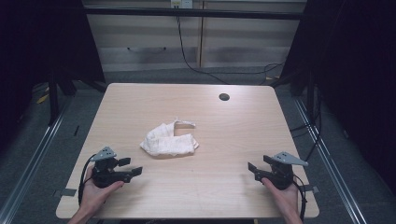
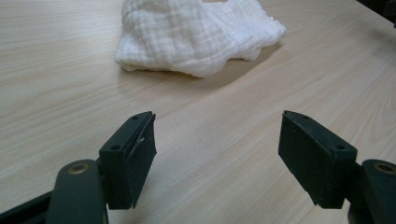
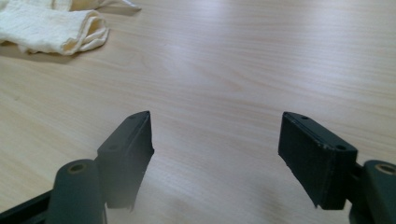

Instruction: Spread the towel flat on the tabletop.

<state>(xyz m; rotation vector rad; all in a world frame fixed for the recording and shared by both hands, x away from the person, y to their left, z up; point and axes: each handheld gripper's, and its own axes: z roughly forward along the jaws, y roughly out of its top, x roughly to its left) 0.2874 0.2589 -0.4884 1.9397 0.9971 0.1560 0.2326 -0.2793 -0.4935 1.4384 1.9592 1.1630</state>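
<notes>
A crumpled white cloth lies near the middle of the desk, touching neither gripper. The left gripper rests near the desk's front-left corner, jaws apart and empty. The right gripper sits front-right, well apart from the cloth, jaws likewise spread with nothing between.

Counts: 1 white cloth, crumpled, centre of the high view. 1 wooden table. 1 round cable hole in the tabletop, upper right of centre. 2 grippers: left gripper lower left, right gripper lower right, each with 2 black jaws spread wide, nothing between them. 2 hands.
</notes>
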